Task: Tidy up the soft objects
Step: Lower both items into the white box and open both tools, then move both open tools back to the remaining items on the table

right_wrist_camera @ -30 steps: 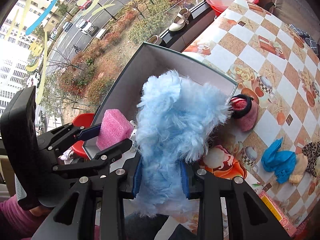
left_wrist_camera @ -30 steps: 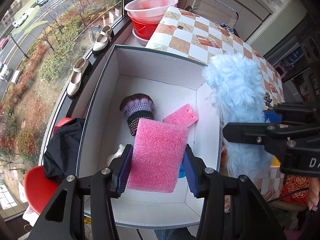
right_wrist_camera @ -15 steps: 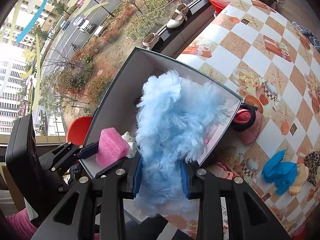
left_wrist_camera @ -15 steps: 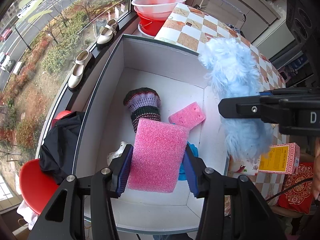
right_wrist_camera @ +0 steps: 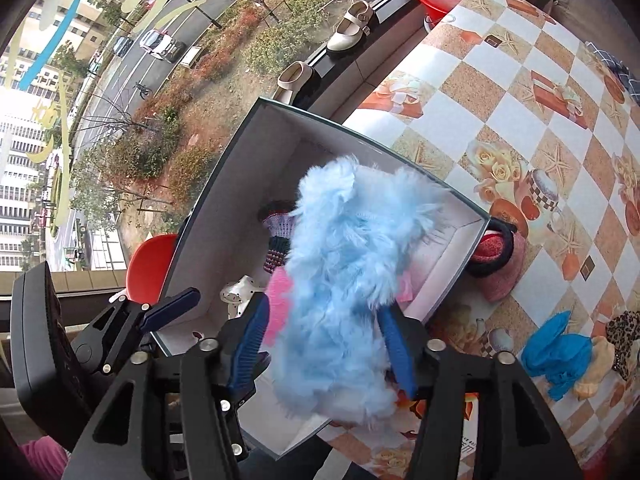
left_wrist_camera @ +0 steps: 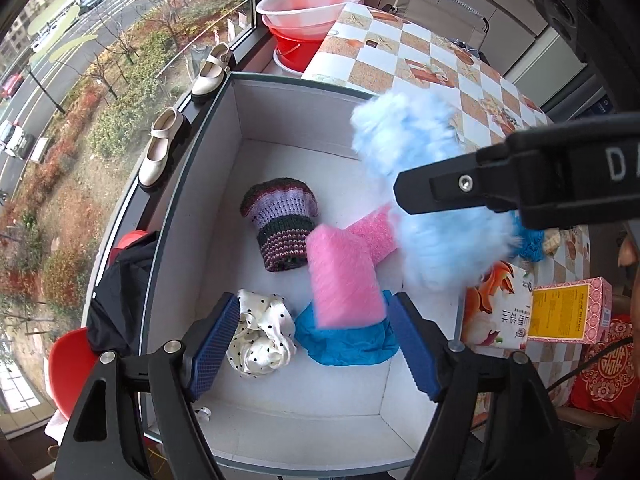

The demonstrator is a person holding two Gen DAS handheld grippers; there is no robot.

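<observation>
While both grippers hang over the white box [left_wrist_camera: 224, 168], their jaws have just been opening. Nearest, the left gripper [left_wrist_camera: 312, 344] stands released, its pads clear of the pink foam block [left_wrist_camera: 342, 280], which tips down onto the blue cloth [left_wrist_camera: 344, 344] beside a polka-dot cloth [left_wrist_camera: 262, 336]. The right gripper [right_wrist_camera: 324, 344] is spread too; the fluffy blue piece [right_wrist_camera: 344, 280] sits between its pads, long axis running away from them over the box's counter-side wall, apparently dropping. Farther in lies a knitted hat [left_wrist_camera: 280, 220]. Beyond, on the counter [right_wrist_camera: 520, 120], more soft pieces wait, nearer the right hand.
</observation>
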